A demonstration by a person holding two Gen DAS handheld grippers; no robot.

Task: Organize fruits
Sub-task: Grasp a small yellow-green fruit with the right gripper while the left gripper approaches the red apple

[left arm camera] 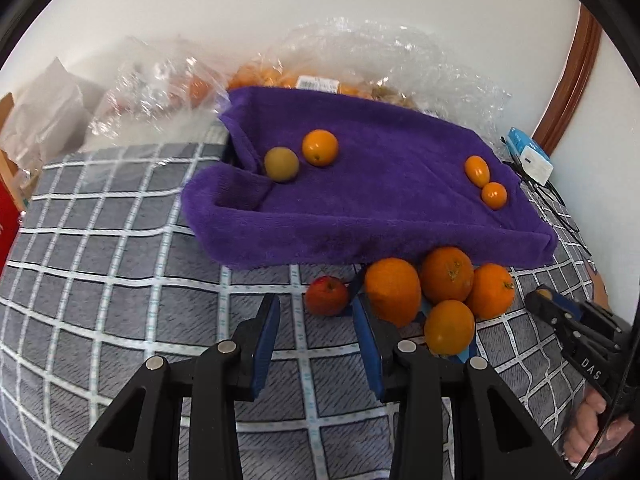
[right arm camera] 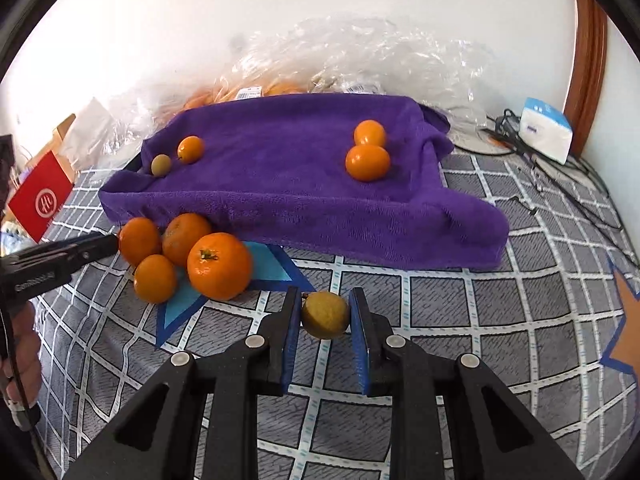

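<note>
A purple towel-covered tray (left arm camera: 380, 216) (right arm camera: 280, 204) holds a small orange (left arm camera: 320, 147) and a greenish fruit (left arm camera: 281, 164) at its left, and two small oranges (left arm camera: 486, 182) (right arm camera: 367, 152) at its right. In front of it, several oranges (left arm camera: 444, 292) (right arm camera: 188, 258) are piled on a blue star mark (right arm camera: 268, 266). My left gripper (left arm camera: 316, 303) (right arm camera: 114, 244) stands open, and a small red fruit (left arm camera: 327, 295) lies at its tips, narrower than the gap. My right gripper (right arm camera: 326, 310) (left arm camera: 539, 294) is shut on a yellow-green fruit (right arm camera: 325, 315) just above the checked cloth.
Clear plastic bags (left arm camera: 360, 52) (right arm camera: 360, 56) of fruit lie behind the tray by the wall. A white and blue pack (right arm camera: 546, 128) and black cables (right arm camera: 560, 176) are at the right, a red box (right arm camera: 38, 196) at the left. An orange star mark (right arm camera: 624, 320) sits at the right edge.
</note>
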